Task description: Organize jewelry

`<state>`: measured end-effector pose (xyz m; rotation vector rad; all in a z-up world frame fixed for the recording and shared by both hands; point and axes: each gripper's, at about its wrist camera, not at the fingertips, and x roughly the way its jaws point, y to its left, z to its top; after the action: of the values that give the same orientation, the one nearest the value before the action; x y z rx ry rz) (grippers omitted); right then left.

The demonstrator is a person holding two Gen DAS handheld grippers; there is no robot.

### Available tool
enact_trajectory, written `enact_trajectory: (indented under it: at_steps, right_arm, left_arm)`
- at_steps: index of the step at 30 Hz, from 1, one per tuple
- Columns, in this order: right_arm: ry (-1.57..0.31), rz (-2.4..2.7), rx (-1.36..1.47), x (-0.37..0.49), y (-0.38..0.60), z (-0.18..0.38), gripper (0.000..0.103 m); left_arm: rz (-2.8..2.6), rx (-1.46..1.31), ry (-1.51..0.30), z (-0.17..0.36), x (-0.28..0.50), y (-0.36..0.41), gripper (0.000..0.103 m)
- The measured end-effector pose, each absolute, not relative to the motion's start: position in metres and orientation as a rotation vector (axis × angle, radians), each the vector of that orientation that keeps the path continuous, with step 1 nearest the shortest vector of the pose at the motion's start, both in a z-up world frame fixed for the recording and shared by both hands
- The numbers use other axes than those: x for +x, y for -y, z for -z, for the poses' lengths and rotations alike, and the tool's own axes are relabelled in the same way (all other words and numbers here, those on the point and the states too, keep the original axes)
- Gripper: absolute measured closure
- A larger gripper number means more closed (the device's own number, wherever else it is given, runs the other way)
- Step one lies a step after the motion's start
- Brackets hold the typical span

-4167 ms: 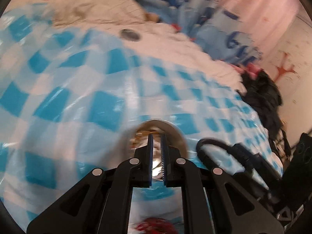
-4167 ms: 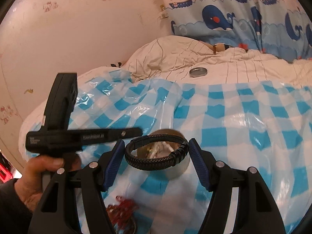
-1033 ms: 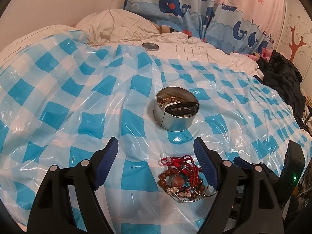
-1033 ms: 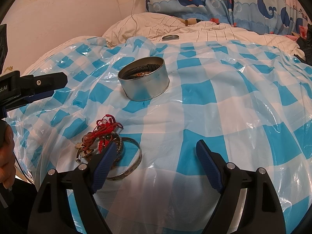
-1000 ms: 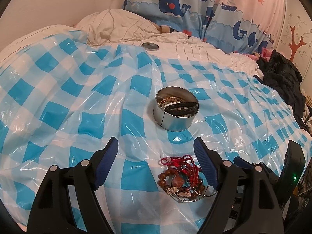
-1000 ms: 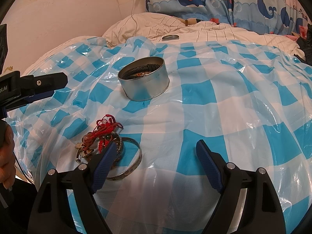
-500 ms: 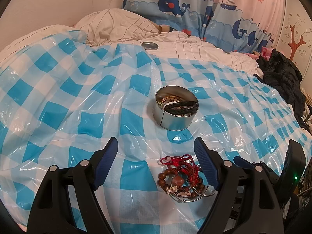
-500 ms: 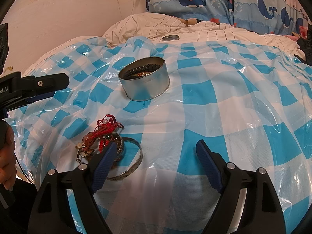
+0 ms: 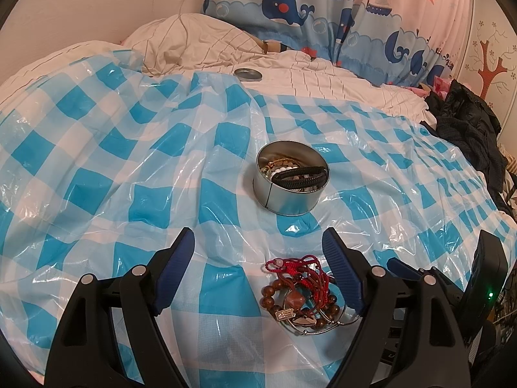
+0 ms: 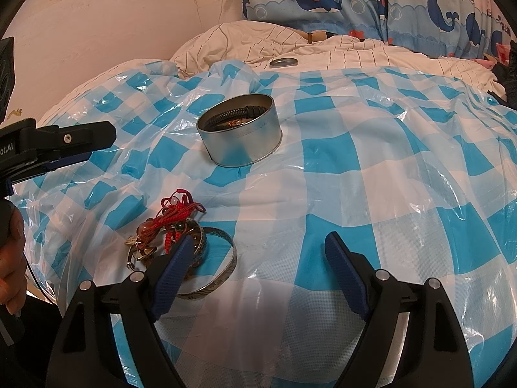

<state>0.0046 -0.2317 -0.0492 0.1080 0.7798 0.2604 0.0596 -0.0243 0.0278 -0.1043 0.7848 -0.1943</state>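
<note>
Both the left gripper (image 9: 258,252) and right gripper (image 10: 257,255) hang spread and empty above what looks like tangled bracelets (image 9: 302,294).

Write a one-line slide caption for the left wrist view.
Open left gripper above a jewelry pile on checked plastic sheet, round tin beyond already holding a black bracelet.

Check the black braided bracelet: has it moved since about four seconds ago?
Yes. The black braided bracelet was then between the right gripper's open jaws above the round tin; now it lies inside the tin, both grippers backed away.
</note>
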Motion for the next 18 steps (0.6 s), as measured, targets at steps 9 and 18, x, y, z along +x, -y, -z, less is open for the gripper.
enact_trajectory:
  at_steps: [9, 18]
  right_arm:
    - [-0.78, -0.26, 0.108, 0.0046, 0.232, 0.0491, 0.023]
    - [-0.777, -0.261, 0.108, 0.0045, 0.2326, 0.0485, 0.023]
  left_arm:
    - [0.194, -0.104, -0.785, -0.0277, 0.059, 0.0246, 0.024]
    - [0.196, -0.102, -0.782, -0.0294, 0.0593, 0.023, 0.023]
